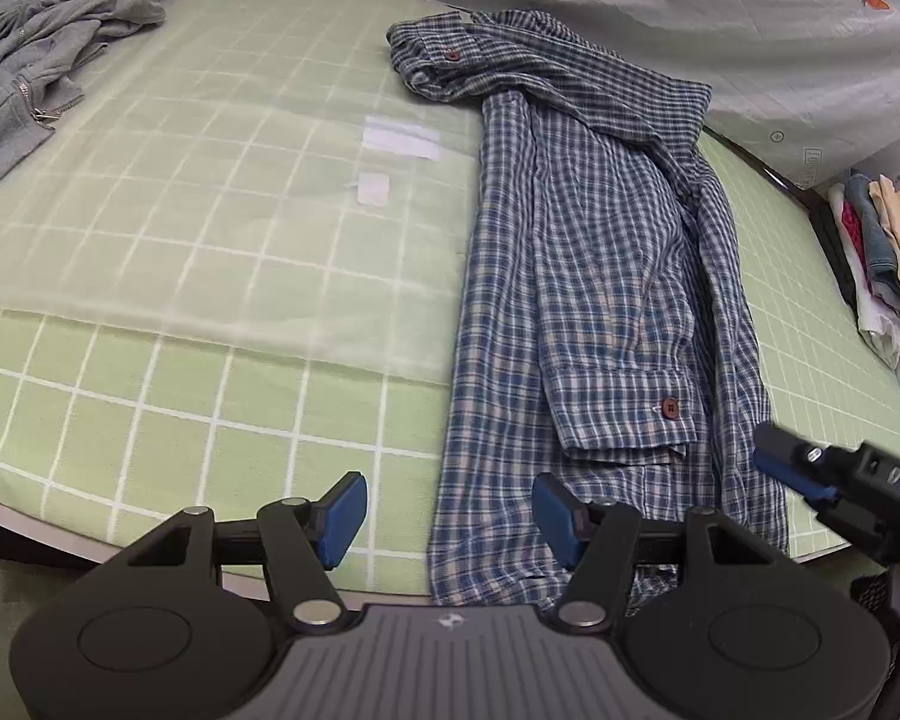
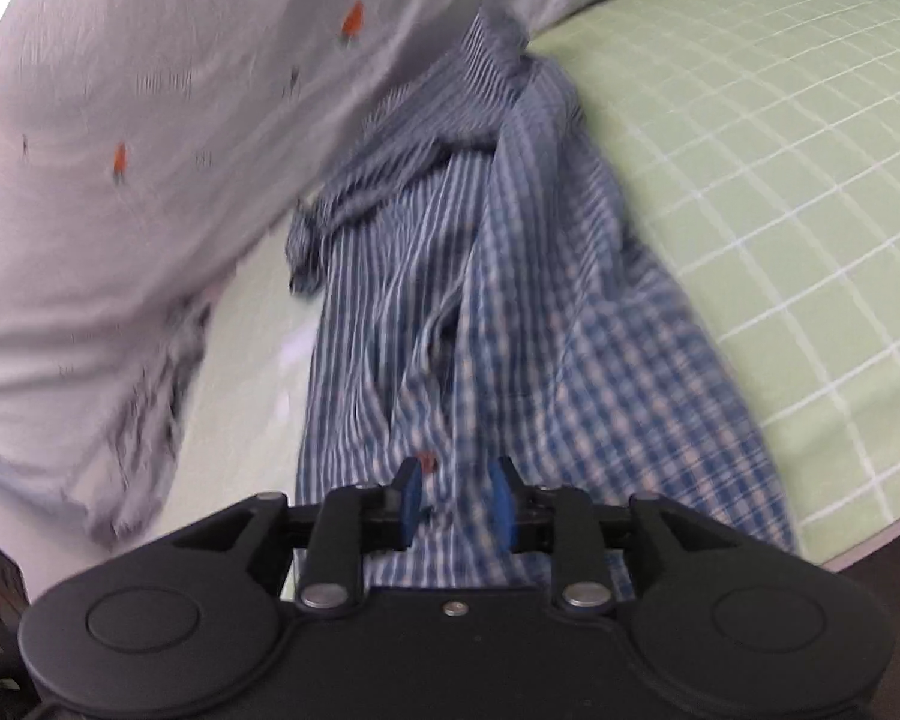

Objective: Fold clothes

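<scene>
A blue plaid shirt (image 1: 594, 276) lies lengthwise on the green checked bed sheet (image 1: 210, 252), sleeves folded over its body, its hem hanging over the near edge. My left gripper (image 1: 450, 516) is open and empty, just above the shirt's left hem. My right gripper (image 1: 792, 468) shows at the right edge of the left wrist view, by the shirt's right side. In the blurred right wrist view the right gripper (image 2: 457, 501) is open, jaws partly apart over the shirt (image 2: 510, 330) near a red button (image 2: 427, 462).
A crumpled grey zip hoodie (image 1: 48, 66) lies at the far left of the bed. A grey carrot-print quilt (image 1: 720, 18) runs along the far side. A stack of folded clothes (image 1: 876, 258) sits at the right beyond the bed edge.
</scene>
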Demonstrator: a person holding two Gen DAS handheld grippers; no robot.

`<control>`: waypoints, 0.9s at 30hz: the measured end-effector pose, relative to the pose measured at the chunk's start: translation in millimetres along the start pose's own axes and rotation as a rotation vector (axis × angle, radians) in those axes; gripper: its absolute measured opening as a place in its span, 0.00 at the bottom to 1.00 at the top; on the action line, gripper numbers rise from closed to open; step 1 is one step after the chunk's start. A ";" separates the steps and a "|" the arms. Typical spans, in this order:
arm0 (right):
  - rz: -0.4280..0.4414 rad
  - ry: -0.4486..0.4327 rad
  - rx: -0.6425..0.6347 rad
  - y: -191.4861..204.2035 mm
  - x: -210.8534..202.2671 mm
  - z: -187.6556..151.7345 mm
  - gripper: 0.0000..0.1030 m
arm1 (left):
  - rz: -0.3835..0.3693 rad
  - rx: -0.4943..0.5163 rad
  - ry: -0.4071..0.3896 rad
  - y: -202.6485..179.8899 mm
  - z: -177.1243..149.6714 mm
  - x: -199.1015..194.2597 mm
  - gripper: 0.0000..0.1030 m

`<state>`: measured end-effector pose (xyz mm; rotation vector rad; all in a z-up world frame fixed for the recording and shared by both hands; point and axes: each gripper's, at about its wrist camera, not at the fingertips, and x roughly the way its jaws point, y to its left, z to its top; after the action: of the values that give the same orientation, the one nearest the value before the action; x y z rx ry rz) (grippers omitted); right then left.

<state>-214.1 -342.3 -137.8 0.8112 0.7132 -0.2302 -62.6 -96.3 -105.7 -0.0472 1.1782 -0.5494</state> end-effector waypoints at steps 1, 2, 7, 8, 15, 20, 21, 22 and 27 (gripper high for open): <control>-0.013 -0.009 0.010 -3.8 -1.2 1.5 0.26 | -0.001 0.004 0.002 -2.3 0.0 0.9 0.60; -0.028 -0.009 0.022 -8.0 -0.7 2.1 0.25 | -0.002 0.009 0.003 -4.7 -0.1 1.7 0.60; -0.090 0.069 0.033 -23.6 13.8 -3.4 0.18 | 0.000 0.027 0.012 -16.7 0.4 7.7 0.60; -0.096 0.090 0.020 -24.4 18.5 -3.8 0.17 | 0.003 0.028 0.014 -18.8 0.7 9.0 0.60; -0.044 0.139 -0.065 -19.9 32.2 18.7 0.16 | 0.046 -0.018 -0.004 -27.3 7.6 12.9 0.60; 0.006 0.100 -0.093 -18.4 35.7 51.8 0.16 | 0.084 -0.086 -0.035 -27.0 19.5 15.7 0.60; 0.006 0.092 -0.106 -17.7 36.8 59.0 0.16 | 0.090 -0.101 -0.042 -27.4 22.9 17.5 0.60; 0.006 0.085 -0.121 -17.2 38.4 66.3 0.16 | 0.096 -0.115 -0.049 -27.8 26.2 19.3 0.60; 0.006 0.058 -0.208 -15.8 51.0 102.6 0.16 | 0.125 -0.184 -0.082 -29.5 43.3 29.0 0.60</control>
<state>-132.5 -424.2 -132.1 0.6235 0.7752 -0.1254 -27.9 -145.0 -104.2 -0.1504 1.1403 -0.3251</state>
